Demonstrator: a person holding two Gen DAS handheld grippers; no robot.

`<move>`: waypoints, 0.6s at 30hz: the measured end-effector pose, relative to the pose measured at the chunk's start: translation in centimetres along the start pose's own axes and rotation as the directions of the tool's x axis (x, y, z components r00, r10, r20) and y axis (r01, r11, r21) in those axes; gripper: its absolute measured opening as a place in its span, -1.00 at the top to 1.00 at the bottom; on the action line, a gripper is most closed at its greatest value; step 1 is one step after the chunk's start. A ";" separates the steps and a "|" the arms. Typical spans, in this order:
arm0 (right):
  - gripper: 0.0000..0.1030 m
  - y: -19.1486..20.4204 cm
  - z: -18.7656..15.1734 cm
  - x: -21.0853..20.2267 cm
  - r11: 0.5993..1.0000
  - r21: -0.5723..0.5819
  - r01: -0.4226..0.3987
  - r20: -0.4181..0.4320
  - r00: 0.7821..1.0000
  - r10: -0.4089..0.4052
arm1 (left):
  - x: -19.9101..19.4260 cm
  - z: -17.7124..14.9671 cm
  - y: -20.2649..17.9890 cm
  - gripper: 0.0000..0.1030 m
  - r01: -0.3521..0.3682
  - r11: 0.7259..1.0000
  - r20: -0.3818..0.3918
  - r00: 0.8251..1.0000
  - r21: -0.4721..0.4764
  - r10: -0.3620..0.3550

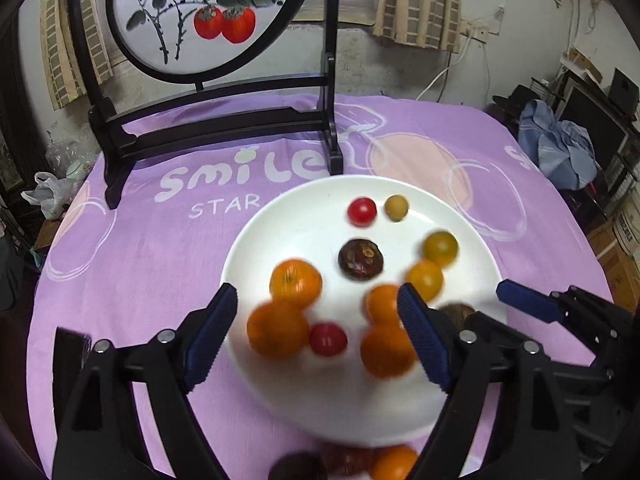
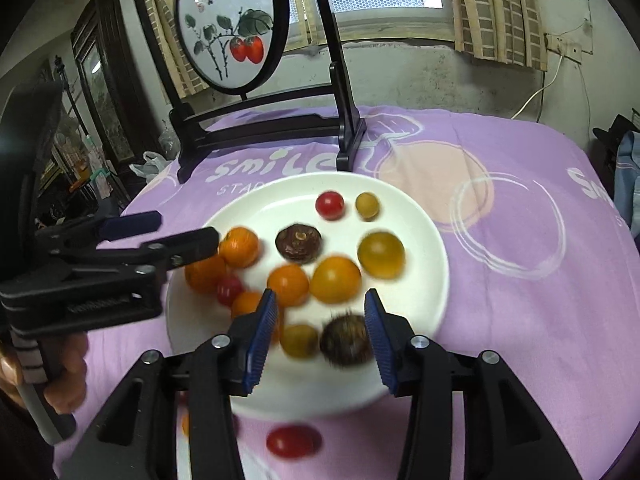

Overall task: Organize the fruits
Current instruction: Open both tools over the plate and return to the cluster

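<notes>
A white plate [image 1: 280,224] holds several small fruits: orange tangerines [image 1: 295,283], red cherry tomatoes [image 1: 361,211], yellow tomatoes [image 1: 440,247] and a dark brown fruit [image 1: 360,258]. My left gripper [image 1: 318,340] is open over the plate's near side, with nothing held. It also shows in the right wrist view [image 2: 176,232] at the plate's left. My right gripper [image 2: 320,340] is open, its jaws on either side of a dark spiky fruit [image 2: 345,343] and a yellow tomato [image 2: 299,340]. The plate [image 2: 400,208] shows there too.
A purple cloth [image 1: 140,260] covers the table. A dark wooden stand with a round painted screen [image 1: 208,12] stands behind the plate. A red tomato [image 2: 292,442] lies on the cloth in front of the plate. More fruits [image 1: 392,462] lie there too.
</notes>
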State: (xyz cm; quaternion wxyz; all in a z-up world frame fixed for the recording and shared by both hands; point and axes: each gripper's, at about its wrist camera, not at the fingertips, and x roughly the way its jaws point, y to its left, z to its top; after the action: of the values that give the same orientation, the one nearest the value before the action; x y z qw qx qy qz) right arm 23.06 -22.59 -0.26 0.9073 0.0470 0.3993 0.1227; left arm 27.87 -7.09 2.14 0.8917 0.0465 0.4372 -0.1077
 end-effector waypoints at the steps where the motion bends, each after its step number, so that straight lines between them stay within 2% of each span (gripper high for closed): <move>1: 0.11 -0.1 -0.7 -0.5 1.000 -0.001 0.002 -0.001 1.000 -0.002 | -0.8 -0.9 -0.1 -0.63 0.001 1.000 0.002 1.000 0.003 -0.001; 5: 0.10 -0.6 -3.4 -2.2 1.000 0.003 0.008 -0.017 1.000 -0.008 | -3.0 -3.6 -0.2 -0.65 -0.004 1.000 0.010 1.000 0.016 0.004; 11: 0.10 -0.8 -7.5 -3.3 0.999 -0.005 0.054 -0.088 0.995 -0.054 | -5.5 -8.7 0.5 -0.66 -0.024 1.000 0.000 1.000 0.007 0.024; 18: 0.10 1.0 -10.9 -3.8 0.996 -0.069 0.052 -0.132 0.989 -0.061 | -7.0 -12.8 1.3 -0.66 -0.034 0.999 -0.007 0.999 -0.011 0.033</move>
State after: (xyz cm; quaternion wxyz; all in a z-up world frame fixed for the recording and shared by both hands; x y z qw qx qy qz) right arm 12.35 -22.80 -4.75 0.8827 -0.0025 0.4562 0.1130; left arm 14.13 -2.51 -0.17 0.8921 0.0493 0.4399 -0.0903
